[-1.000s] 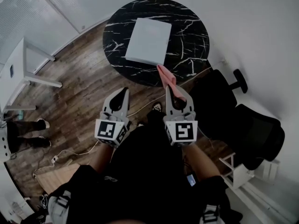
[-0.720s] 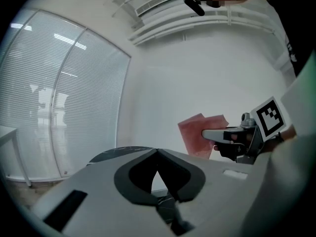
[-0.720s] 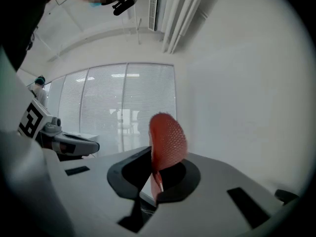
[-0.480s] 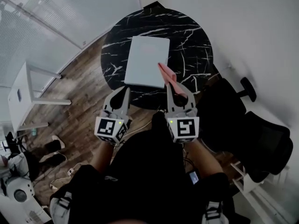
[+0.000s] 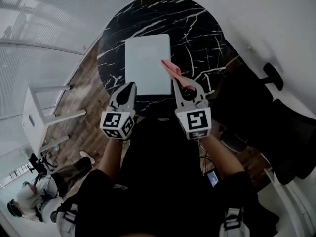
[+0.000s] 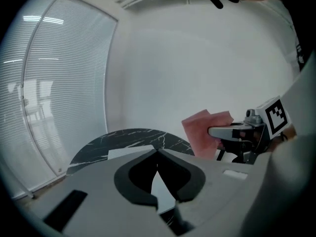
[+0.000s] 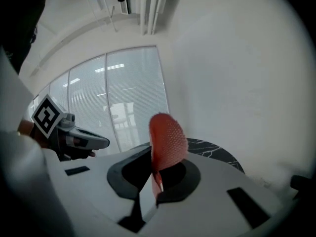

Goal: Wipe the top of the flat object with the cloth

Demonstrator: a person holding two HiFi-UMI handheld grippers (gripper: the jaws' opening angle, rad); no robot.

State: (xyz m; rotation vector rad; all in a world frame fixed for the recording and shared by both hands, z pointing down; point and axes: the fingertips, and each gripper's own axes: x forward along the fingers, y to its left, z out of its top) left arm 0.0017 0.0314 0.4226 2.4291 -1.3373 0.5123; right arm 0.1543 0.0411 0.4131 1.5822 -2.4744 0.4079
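A pale flat rectangular object point(image 5: 147, 64) lies on the round black marble table point(image 5: 197, 28); in the left gripper view the flat object point(image 6: 129, 152) shows just past the jaws. My right gripper point(image 5: 185, 82) is shut on a pink cloth point(image 5: 172, 71) that sticks out over the flat object's near right edge. In the right gripper view the cloth point(image 7: 167, 142) stands up between the jaws of my right gripper point(image 7: 157, 168). My left gripper point(image 5: 128, 88) is shut and empty, its tip at the flat object's near left corner; the left gripper point(image 6: 157, 154) also sees the cloth point(image 6: 203, 131) at right.
Black office chairs point(image 5: 279, 132) stand right of the table. A white stand point(image 5: 42, 117) sits on the wooden floor at left, and a person point(image 5: 44, 186) is at lower left. Window blinds point(image 7: 113, 102) fill the wall behind the table.
Both grippers moved forward to the table: the cloth now reaches over the flat object's near edge, and the left tip has come up to its corner.
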